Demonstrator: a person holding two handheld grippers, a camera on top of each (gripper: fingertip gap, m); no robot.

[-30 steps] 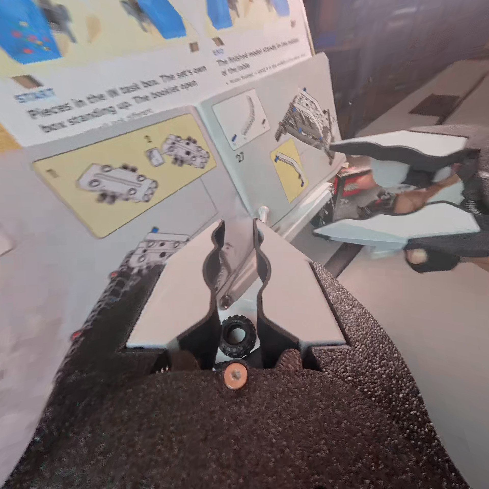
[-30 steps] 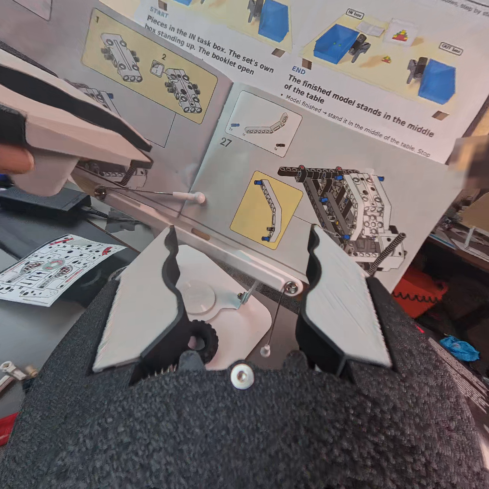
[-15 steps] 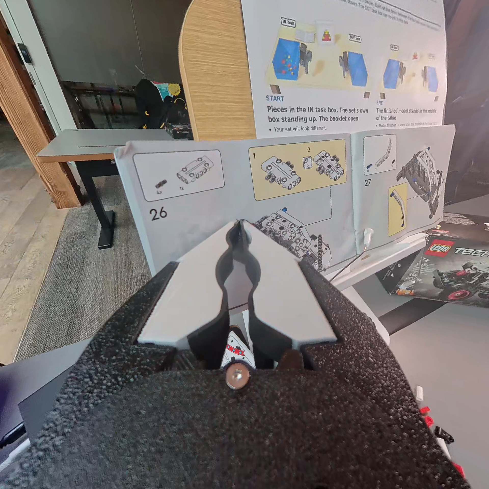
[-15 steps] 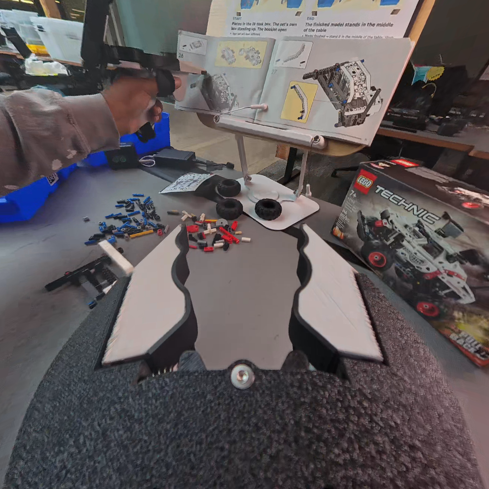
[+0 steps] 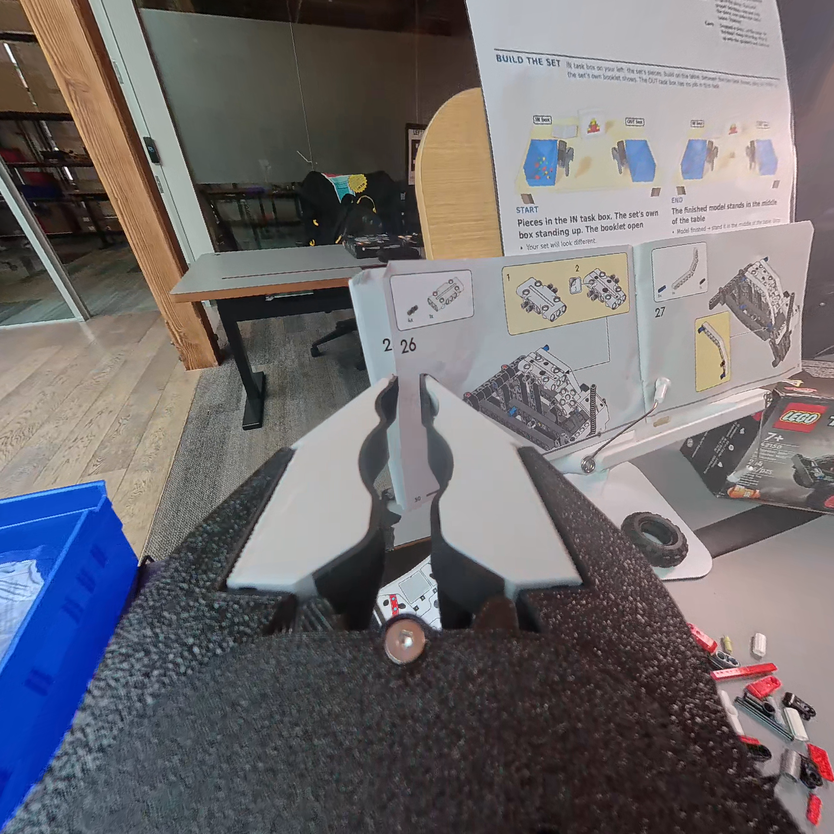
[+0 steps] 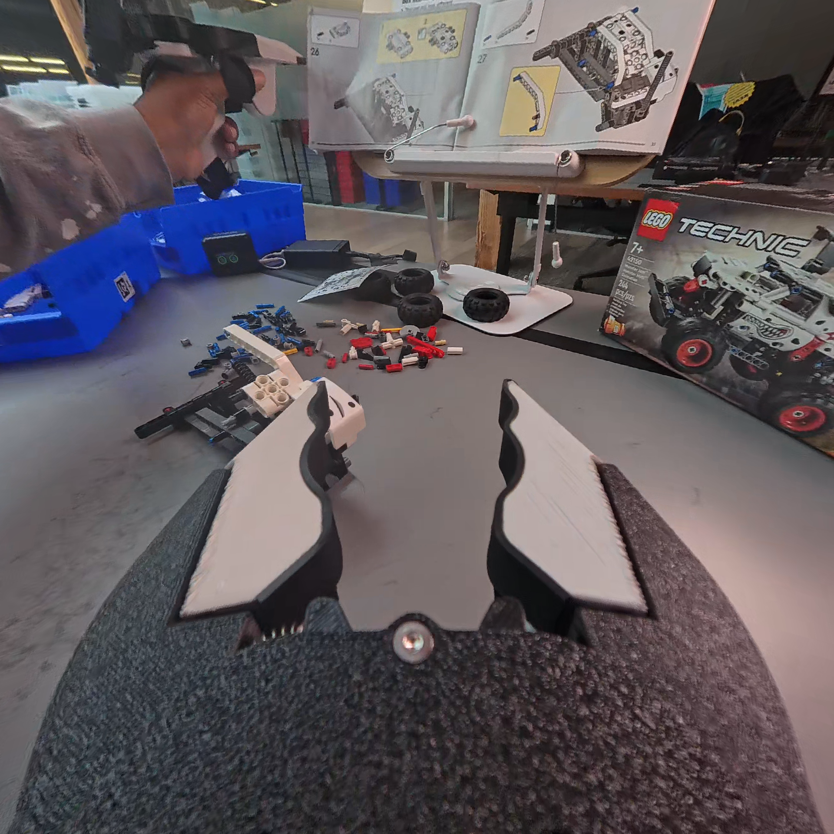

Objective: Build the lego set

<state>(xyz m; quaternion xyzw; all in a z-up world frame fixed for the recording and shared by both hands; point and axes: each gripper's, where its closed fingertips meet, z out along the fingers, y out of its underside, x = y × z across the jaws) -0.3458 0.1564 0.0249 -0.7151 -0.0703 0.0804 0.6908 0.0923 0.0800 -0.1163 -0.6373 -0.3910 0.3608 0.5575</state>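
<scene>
Left wrist view: booklet [image 5: 532, 356] corner perhaps gripper-hidden [image 5: 408, 388]

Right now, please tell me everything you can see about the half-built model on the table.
The half-built model lies flat on the grey table, just left of the open right gripper. It looks like plastic: a long black frame with small blue pins, a black coil spring, a white block with round holes, and a white angled beam rising from it. The gripper's left finger hides its near end, so contact there is unclear.
</scene>
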